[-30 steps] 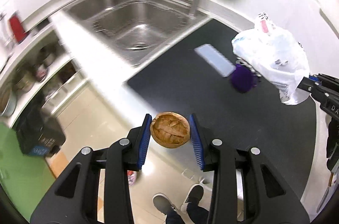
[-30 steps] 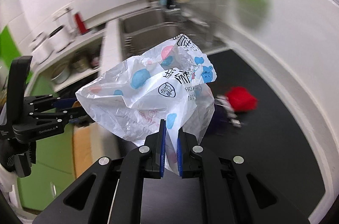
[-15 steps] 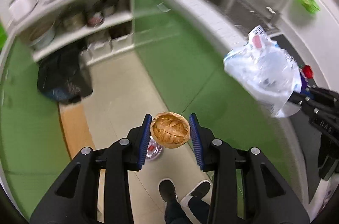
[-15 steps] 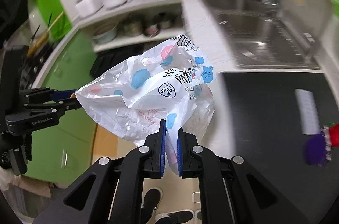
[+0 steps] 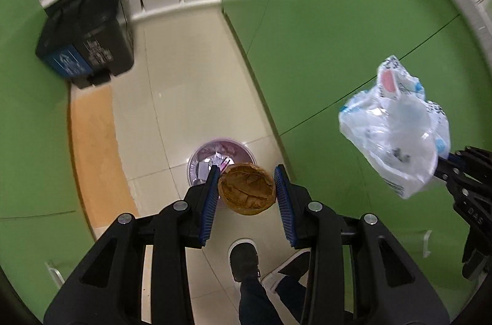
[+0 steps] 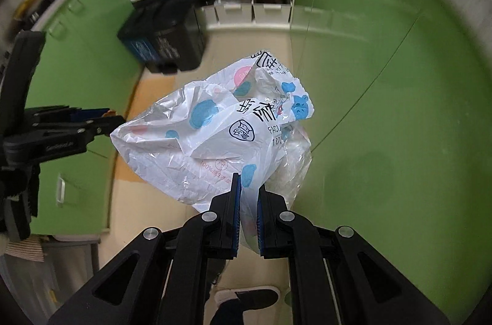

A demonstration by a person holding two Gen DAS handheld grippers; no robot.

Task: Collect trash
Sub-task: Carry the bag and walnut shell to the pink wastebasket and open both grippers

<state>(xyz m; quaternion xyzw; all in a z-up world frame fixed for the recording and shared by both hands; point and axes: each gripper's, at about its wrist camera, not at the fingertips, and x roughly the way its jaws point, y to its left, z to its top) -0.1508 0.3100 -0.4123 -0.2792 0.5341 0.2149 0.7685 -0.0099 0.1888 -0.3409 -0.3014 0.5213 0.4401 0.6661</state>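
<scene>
- My left gripper (image 5: 246,189) clamps a brown walnut-like shell (image 5: 246,192) at lower centre of the left view, just above the small bin (image 5: 196,163) on the floor.
- My right gripper (image 6: 247,203) is pinched tight on a crumpled plastic bag (image 6: 215,137), mid-frame.
- I should centre each piece over the bin's mouth before letting go; the light bag may drift aside.

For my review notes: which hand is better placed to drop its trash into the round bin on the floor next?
Left. The left gripper holds the brown shell almost over the bin; the right gripper's plastic bag hangs off beside it.
</scene>
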